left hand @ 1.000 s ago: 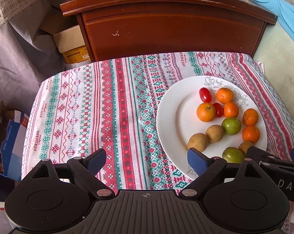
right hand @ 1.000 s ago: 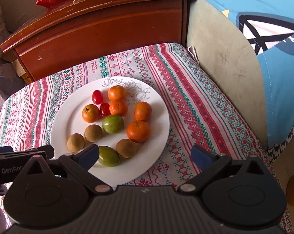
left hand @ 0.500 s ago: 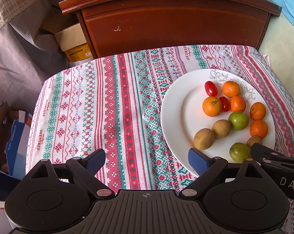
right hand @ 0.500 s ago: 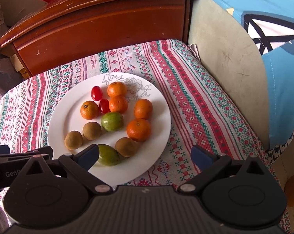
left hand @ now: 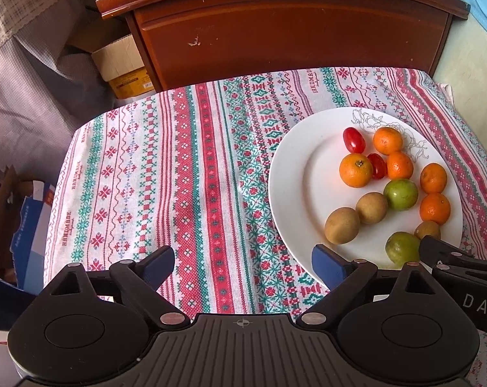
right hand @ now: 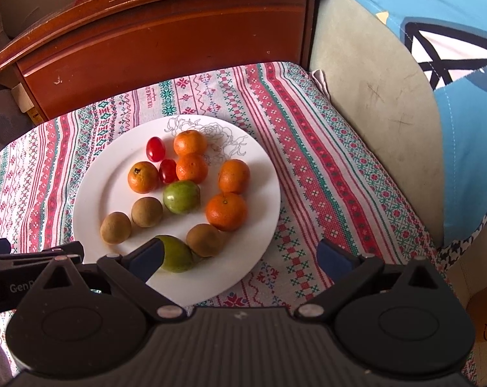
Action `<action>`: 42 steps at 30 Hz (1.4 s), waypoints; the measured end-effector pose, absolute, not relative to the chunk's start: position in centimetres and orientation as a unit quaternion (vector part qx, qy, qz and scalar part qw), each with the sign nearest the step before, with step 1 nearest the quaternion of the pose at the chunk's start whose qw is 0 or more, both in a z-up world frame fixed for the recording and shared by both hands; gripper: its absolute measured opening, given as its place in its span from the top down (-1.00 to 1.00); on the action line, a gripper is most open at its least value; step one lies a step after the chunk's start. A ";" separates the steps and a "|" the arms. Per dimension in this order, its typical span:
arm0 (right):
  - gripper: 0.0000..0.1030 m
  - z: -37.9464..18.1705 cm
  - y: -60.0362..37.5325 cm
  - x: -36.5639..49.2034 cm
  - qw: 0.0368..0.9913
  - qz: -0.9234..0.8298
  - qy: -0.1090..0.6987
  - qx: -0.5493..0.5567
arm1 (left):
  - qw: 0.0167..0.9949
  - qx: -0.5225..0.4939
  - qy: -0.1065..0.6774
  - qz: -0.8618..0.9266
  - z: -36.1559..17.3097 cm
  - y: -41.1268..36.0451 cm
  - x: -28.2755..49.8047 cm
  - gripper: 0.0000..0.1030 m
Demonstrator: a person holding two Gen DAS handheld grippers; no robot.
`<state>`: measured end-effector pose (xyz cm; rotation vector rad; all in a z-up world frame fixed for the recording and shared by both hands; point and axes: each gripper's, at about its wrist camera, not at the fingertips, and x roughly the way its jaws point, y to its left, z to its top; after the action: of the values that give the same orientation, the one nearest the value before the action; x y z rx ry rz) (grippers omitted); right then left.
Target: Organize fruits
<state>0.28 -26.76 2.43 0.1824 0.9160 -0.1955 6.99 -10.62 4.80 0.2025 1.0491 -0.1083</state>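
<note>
We see left tool [left hand: 241, 262] spread wide, holding nothing, over patterned cloth [left hand: 178, 174] on worktop; white plate [left hand: 291, 174] at its 2 o'clock

Right tool [right hand: 241, 256] also wide, empty, over plate's near rim [right hand: 211, 287]

On plate: five oranges [right hand: 225, 211], two red tomatoes [right hand: 155, 149], two green fruits [right hand: 181, 196], three brown fruits [right hand: 115, 227]

Near green fruit [right hand: 178, 254] at right tool's 10 o'clock, touching brown fruit [right hand: 206, 239]

Wooden cabinet [left hand: 275, 32] at 12 o'clock

Fruits [right hand: 182, 196] on plate [right hand: 91, 193] — cabinet [right hand: 166, 48] behind
</note>
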 end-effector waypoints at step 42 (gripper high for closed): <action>-0.95 2.9 -19.1 -4.5 0.900 -0.031 0.434 0.033 | 0.873 0.060 0.484 -0.028 7.3 -2.6 2.0 -0.81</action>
<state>-4.46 -19.09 2.86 0.0682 0.8993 -0.0640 1.99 -2.58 7.27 0.1254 1.0107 -0.0581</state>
